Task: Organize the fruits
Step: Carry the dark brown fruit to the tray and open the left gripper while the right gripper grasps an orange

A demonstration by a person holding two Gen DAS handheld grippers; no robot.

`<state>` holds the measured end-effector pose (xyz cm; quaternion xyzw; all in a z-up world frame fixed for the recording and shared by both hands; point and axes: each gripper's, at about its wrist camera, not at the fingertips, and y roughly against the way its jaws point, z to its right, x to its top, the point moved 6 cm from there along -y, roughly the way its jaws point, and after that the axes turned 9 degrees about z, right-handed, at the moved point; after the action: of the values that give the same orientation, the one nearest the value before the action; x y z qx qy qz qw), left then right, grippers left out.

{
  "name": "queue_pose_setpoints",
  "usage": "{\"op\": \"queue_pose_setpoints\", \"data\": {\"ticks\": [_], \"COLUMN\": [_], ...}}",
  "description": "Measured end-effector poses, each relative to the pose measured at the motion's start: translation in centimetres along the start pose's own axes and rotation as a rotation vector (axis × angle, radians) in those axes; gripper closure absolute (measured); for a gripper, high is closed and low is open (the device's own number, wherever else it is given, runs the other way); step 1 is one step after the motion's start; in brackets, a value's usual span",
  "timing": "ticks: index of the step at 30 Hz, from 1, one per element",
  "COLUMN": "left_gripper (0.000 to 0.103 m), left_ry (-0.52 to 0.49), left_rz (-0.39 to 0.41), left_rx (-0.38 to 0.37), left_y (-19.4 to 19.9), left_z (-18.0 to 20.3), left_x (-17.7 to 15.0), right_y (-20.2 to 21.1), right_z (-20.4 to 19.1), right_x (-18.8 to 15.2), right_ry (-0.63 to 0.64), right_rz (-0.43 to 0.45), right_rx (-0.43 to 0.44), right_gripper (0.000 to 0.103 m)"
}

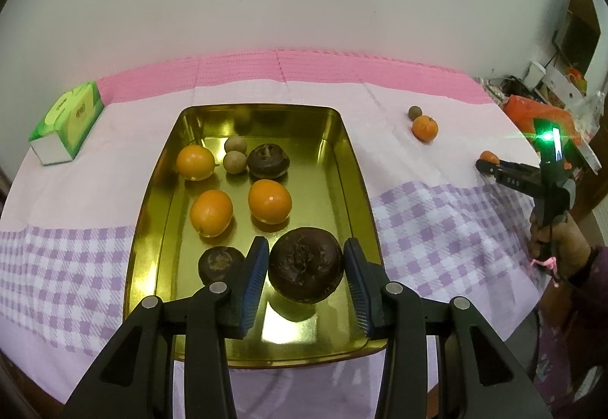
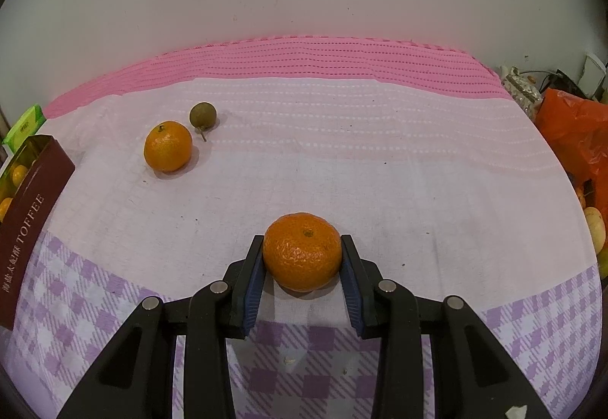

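A gold tin tray [image 1: 353,172] holds three oranges [image 1: 269,201], two small brown longans [image 1: 233,162] and three dark mangosteens. My left gripper [image 1: 306,269] is over the tray's near end, its jaws open around the largest mangosteen [image 1: 306,269], which rests on the tray with small gaps to the pads. My right gripper [image 2: 303,256] has its pads against a tangerine [image 2: 303,256] resting on the cloth. It also shows in the left wrist view [image 1: 484,162]. Another tangerine [image 2: 167,146] and a longan [image 2: 203,115] lie on the cloth to the far left.
A green tissue box [image 1: 68,124] stands left of the tray. The tray's maroon side [image 2: 30,225] is at the left edge of the right wrist view. An orange plastic bag [image 2: 573,130] and clutter lie past the table's right edge. A wall is behind.
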<state>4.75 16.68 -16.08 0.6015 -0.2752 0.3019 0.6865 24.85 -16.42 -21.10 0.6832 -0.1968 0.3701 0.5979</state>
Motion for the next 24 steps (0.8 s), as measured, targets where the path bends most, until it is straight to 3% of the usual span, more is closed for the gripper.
{"op": "queue_pose_setpoints", "data": {"ticks": [24], "left_gripper": [0.061], "left_ry": [-0.099], "left_rz": [-0.006], "left_rx": [0.058], "left_y": [-0.39], "left_z": [1.0], "left_x": [-0.47], "right_y": [0.12], "right_z": [0.06], "right_x": [0.0], "right_ry": [0.008], "right_rz": [-0.001], "right_rx": [-0.01], "right_gripper": [0.069]}}
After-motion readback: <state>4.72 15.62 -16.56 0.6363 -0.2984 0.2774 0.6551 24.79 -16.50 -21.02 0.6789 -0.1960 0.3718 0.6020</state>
